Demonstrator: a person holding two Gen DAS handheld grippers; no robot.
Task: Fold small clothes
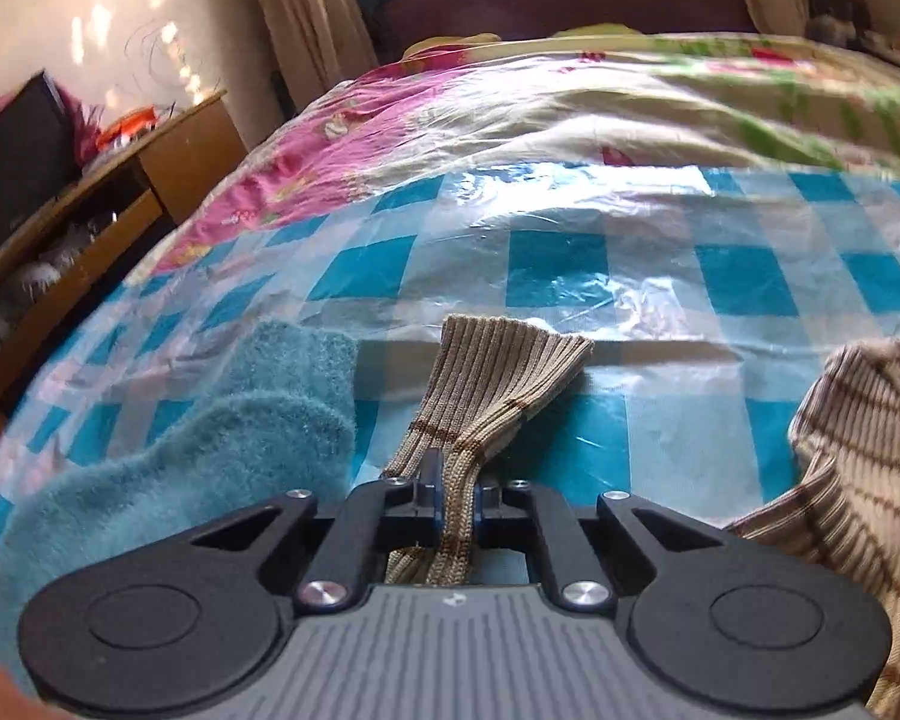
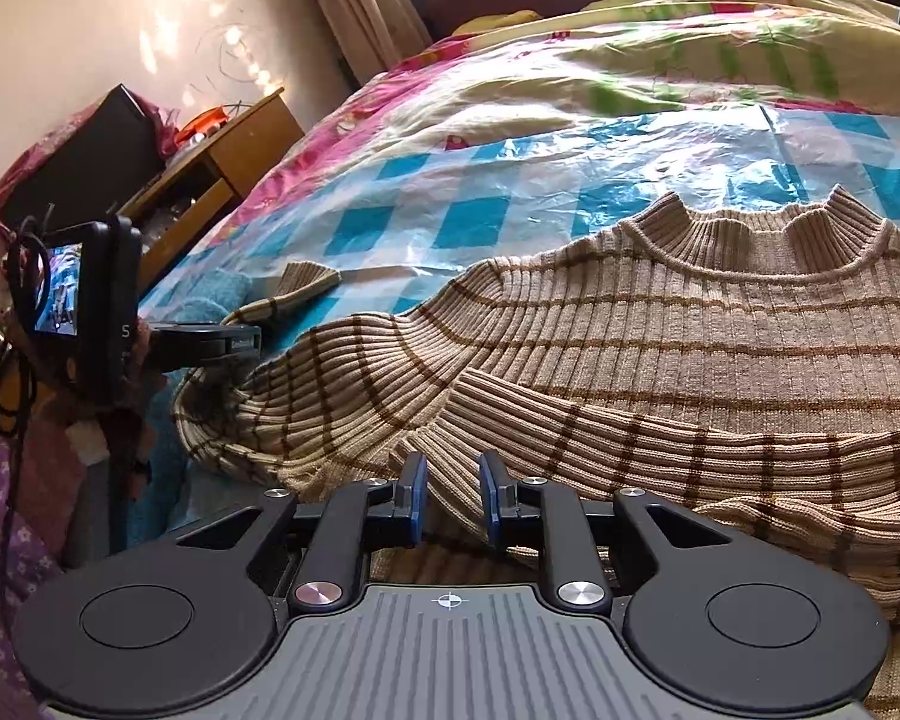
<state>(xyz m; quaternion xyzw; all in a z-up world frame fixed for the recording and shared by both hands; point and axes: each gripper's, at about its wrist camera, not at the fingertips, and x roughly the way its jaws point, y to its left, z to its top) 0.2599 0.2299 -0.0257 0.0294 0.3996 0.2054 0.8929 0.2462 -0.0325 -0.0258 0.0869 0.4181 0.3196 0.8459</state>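
Left tongs (image 1: 457, 495), angled downward, pinch the sweater sleeve (image 1: 486, 372).

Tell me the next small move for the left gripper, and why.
Probably draw the sleeve across onto the sweater. The left gripper is shut on the sleeve, whose cuff lies stretched out on the checked sheet, off the body. The right gripper rests at the sweater's near edge.

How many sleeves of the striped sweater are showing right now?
2. The left sleeve stretches over the checkered plastic sheet, pinched in the left gripper. The right sleeve lies folded across the sweater's front, at the right gripper.
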